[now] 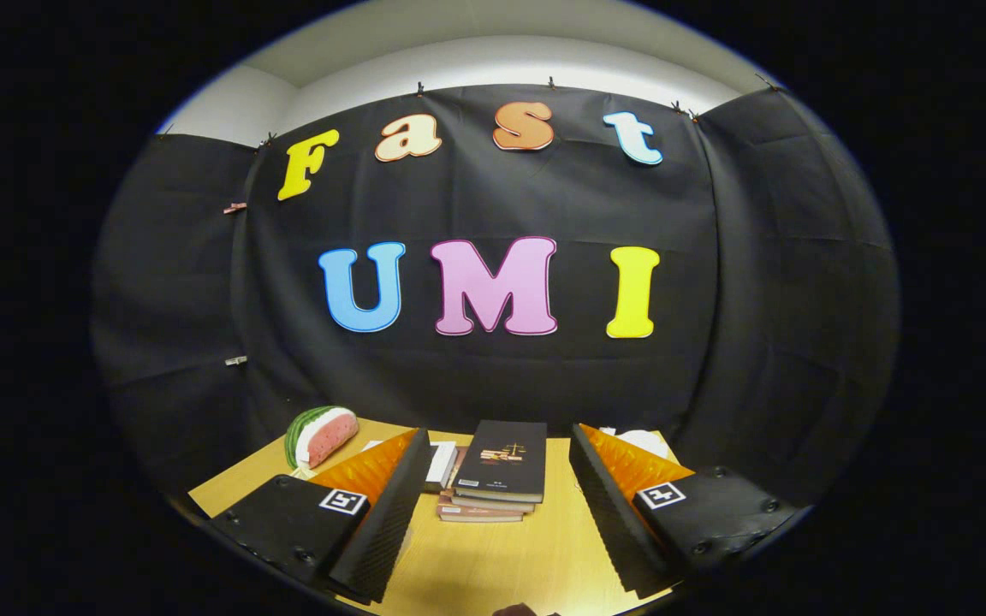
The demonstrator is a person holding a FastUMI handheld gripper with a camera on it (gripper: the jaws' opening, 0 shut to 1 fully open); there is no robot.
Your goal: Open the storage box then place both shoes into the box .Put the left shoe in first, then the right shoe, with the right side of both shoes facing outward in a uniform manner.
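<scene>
Wooden and pale, the table lies under the gripper, whose jaws stand wide apart and released, with nothing held between them. The two fingers reach forward over the bare tabletop, one on either side of the open gap. Just ahead of the fingertips, in line with that gap, sits a small stack of books; the topmost has a dark cover with a small pale design, and lighter page edges and reddish covers show beneath it. Another white book or paper lies just beside the stack, partly hidden behind the left finger. Beyond the left finger, near the far edge of the table, rests a toy watermelon slice with a green rind and pink flesh. Behind the right finger a bit of something white peeks out, too hidden to tell what it is. Past the table hangs the black cloth wall of the booth, and above it a strip of pale room wall. No storage box or shoes can be made out among these things.
</scene>
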